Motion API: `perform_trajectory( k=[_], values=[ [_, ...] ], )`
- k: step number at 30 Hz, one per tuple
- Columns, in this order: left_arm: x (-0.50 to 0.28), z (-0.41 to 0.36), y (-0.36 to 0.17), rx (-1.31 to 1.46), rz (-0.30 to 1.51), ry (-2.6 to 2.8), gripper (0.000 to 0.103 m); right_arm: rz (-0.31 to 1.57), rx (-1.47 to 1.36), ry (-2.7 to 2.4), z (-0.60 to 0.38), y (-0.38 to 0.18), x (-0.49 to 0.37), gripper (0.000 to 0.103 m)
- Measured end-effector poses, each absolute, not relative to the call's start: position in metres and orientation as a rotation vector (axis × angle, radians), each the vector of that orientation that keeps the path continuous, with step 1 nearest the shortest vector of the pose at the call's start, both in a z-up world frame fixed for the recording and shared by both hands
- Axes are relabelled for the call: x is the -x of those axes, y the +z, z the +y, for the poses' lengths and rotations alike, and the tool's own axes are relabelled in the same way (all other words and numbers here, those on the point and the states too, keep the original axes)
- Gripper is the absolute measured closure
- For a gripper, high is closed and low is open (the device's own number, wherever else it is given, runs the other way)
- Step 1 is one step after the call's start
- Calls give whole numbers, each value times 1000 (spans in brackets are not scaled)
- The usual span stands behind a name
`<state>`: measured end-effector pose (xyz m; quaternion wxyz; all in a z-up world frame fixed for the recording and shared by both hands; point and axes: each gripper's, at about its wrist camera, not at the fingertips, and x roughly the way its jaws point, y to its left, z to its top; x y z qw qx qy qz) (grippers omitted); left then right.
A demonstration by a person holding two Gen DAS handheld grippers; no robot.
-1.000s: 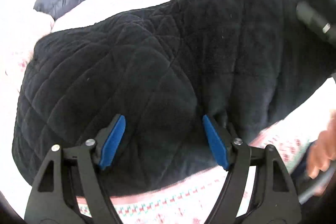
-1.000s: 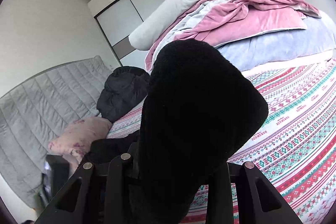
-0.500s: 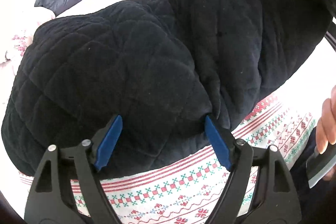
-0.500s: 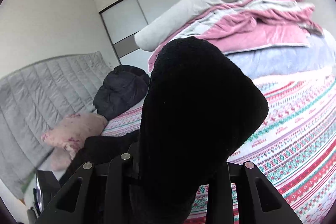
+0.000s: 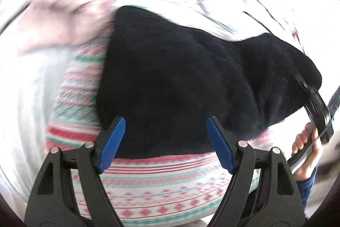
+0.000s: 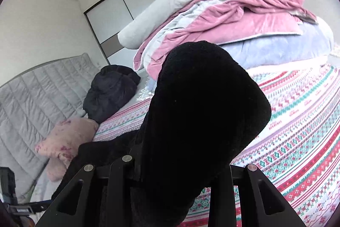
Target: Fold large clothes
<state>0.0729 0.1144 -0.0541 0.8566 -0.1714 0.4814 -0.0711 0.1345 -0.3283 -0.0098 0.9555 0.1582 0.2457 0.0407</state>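
Note:
A black quilted garment (image 5: 191, 82) lies spread on the patterned bedspread (image 5: 161, 190). My left gripper (image 5: 165, 137) is open and empty, its blue pads (image 5: 112, 139) just over the garment's near edge. My right gripper (image 6: 174, 180) is shut on a thick fold of the same garment (image 6: 201, 116), which stands up between the jaws and hides the fingertips. In the left wrist view the right gripper (image 5: 316, 103) shows at the garment's right corner, held by a hand.
A pile of pink, grey and lilac bedding (image 6: 244, 14) lies at the back of the bed. A dark jacket (image 6: 110, 90) and a pink pillow (image 6: 63, 137) lie by the grey quilted headboard (image 6: 36, 95). A wardrobe (image 6: 127, 1) stands behind.
My left gripper has pulled back and swung; the view is blurred and more bedspread shows before the garment. My right gripper keeps its hold and has tilted slightly.

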Motion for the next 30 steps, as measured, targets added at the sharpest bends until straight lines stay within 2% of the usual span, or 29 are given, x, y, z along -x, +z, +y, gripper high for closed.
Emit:
perform_trajectory(
  k=[1, 3, 7, 9, 12, 17, 24, 26, 28, 30],
  values=[
    [-74, 127, -63, 403, 1017, -159, 27, 488, -271, 76, -317, -3, -134, 71],
    [-70, 139, -76, 457, 1011, -182, 40, 458, -133, 56, -286, 11, -131, 71],
    [-51, 151, -84, 542, 994, -213, 58, 409, 126, 38, -220, 31, -120, 71],
    [-56, 154, -87, 585, 997, -226, 73, 364, 262, 62, -180, 36, -107, 71],
    [-61, 156, -95, 628, 1016, -233, 85, 269, 493, 133, -117, 30, -80, 71],
    [-60, 166, -95, 683, 1022, -251, 85, 135, 857, 268, -21, -21, -36, 71],
    [-41, 236, -77, 866, 922, -176, 85, 177, 1100, 451, 50, -114, -7, 70],
    [-37, 256, -75, 903, 892, -158, 84, 186, 1118, 470, 56, -122, -2, 70],
    [-36, 265, -76, 942, 878, -167, 80, 187, 1134, 477, 59, -125, 1, 70],
    [-38, 261, -73, 953, 873, -197, 70, 187, 1153, 471, 62, -126, 2, 69]
  ],
)
